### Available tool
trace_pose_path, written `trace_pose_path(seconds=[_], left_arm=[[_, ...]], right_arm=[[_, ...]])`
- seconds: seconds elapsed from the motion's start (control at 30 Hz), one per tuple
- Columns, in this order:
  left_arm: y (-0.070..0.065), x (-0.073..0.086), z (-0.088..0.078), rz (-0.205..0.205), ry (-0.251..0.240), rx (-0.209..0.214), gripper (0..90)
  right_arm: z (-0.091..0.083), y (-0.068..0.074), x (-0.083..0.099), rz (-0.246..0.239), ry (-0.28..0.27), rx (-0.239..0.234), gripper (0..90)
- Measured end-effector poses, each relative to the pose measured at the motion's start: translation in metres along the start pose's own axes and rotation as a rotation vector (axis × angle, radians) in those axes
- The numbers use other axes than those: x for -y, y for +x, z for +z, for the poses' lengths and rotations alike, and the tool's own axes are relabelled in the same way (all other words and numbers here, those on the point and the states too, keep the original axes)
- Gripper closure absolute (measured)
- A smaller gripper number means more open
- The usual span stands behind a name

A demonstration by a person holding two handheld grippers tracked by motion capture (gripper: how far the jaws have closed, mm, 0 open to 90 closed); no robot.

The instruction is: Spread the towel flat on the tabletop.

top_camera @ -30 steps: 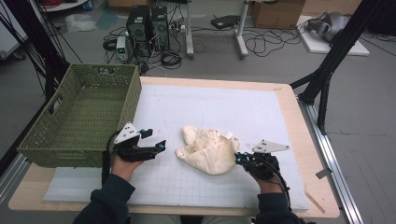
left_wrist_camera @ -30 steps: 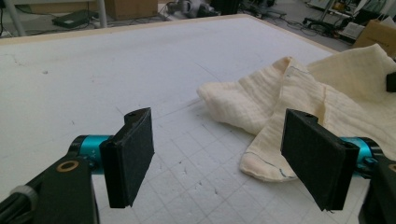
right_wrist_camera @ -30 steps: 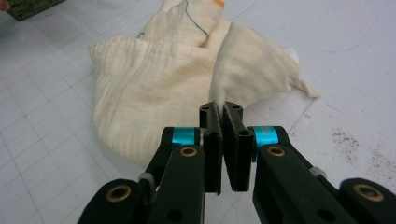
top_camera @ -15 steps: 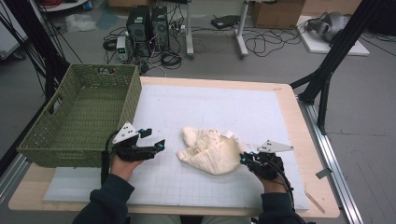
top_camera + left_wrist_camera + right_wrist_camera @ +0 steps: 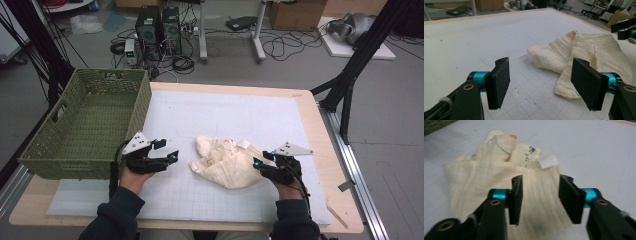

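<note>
High view | cream muslin cloth [image 5: 227,161], crumpled, mid-counter near front edge | right gripper [image 5: 266,166] fingers just opening, spread over cloth's right edge, likely releasing it | left gripper [image 5: 167,155] fingers spread, empty, beside cloth | green wicker basket [image 5: 65,150] at counter's left edge.

A wooden table [image 5: 320,130] carries a white gridded mat [image 5: 225,115]; a cream cloth [image 5: 225,162] lies on the mat, a green basket [image 5: 80,150] stands at the table's left.
</note>
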State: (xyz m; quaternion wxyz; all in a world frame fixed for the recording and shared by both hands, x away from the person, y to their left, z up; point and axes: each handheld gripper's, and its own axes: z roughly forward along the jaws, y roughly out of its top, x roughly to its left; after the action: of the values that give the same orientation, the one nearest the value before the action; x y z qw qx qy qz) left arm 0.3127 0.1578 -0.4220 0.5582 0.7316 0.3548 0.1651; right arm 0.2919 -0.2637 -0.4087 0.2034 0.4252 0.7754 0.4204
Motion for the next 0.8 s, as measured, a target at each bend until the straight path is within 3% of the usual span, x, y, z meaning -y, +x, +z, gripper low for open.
trace_pose_path(seconds=[0.1, 0.23, 0.37, 0.4, 0.43, 0.5, 0.63, 0.8], left_arm=[[0.000, 0.000, 0.001, -0.001, 0.003, 0.001, 32.3], [0.001, 0.000, 0.001, -0.002, 0.005, 0.000, 32.6], [0.001, 0.001, 0.001, -0.003, 0.011, 0.009, 34.2], [0.001, 0.001, 0.001, -0.002, 0.012, 0.008, 35.1], [0.000, 0.001, 0.001, -0.002, 0.014, 0.011, 35.6], [0.000, 0.001, 0.001, 0.000, 0.017, 0.012, 36.5], [0.002, 0.002, 0.000, -0.012, 0.028, -0.003, 37.9], [0.002, 0.002, 0.001, -0.010, 0.032, -0.009, 39.0]], right_arm=[[0.017, -0.009, -0.008, 0.016, 0.023, 0.023, 46.0], [0.042, -0.018, -0.018, 0.006, 0.082, 0.014, 47.4], [0.061, -0.023, -0.021, 0.010, 0.140, -0.002, 57.3], [0.063, -0.025, -0.021, 0.022, 0.147, -0.014, 66.6], [0.064, -0.026, -0.020, 0.022, 0.153, -0.031, 77.0], [0.062, -0.026, -0.019, 0.017, 0.152, -0.053, 87.0], [0.048, -0.023, -0.018, -0.023, 0.082, -0.043, 87.7], [0.024, -0.013, -0.012, -0.070, 0.020, -0.087, 87.7]])
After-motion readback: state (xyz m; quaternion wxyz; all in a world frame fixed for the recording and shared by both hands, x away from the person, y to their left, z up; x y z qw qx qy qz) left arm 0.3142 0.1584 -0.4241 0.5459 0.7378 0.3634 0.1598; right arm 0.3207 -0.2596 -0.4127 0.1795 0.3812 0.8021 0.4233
